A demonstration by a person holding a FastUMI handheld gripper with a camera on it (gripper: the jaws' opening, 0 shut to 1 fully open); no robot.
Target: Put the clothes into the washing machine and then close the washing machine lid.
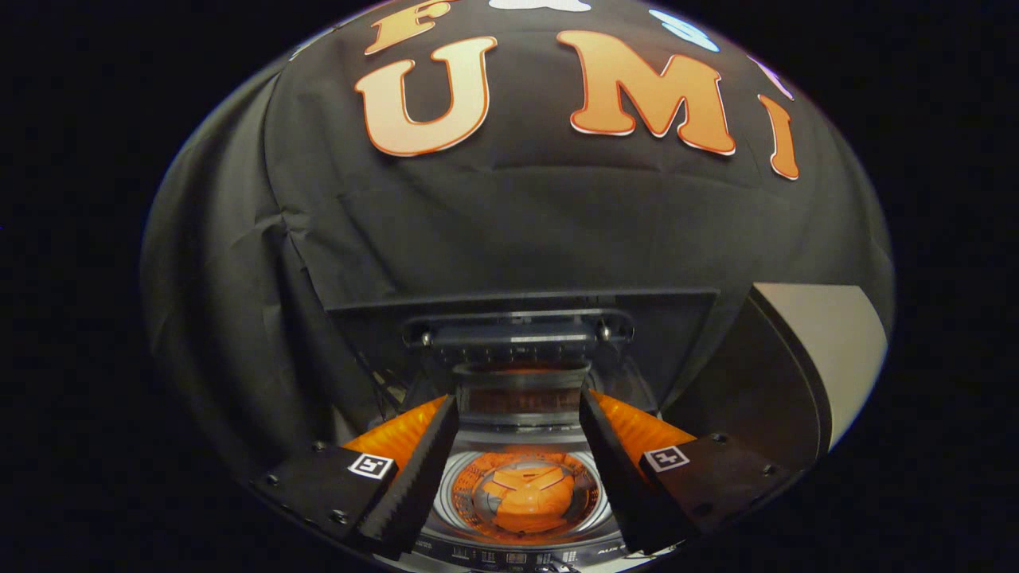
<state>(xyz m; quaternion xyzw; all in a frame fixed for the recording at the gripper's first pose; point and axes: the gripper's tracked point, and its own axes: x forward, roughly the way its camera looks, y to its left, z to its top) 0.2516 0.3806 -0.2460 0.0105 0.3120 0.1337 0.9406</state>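
Observation:
An orange garment (532,495) lies at the bottom of the washing machine's drum (462,493), seen from above through the gap between my fingers. My gripper (519,406) hangs over the machine's opening, open, with nothing between its fingers. The washing machine lid (521,314) stands raised behind the drum, dark and tilted back against the booth wall, its hinge bar just beyond my fingertips. The machine's control panel (517,557) runs along the near rim below the drum.
A dark object with a pale top face (804,358) stands to the right of the machine, close to the right finger. Black cloth hangs behind and to the left of the machine.

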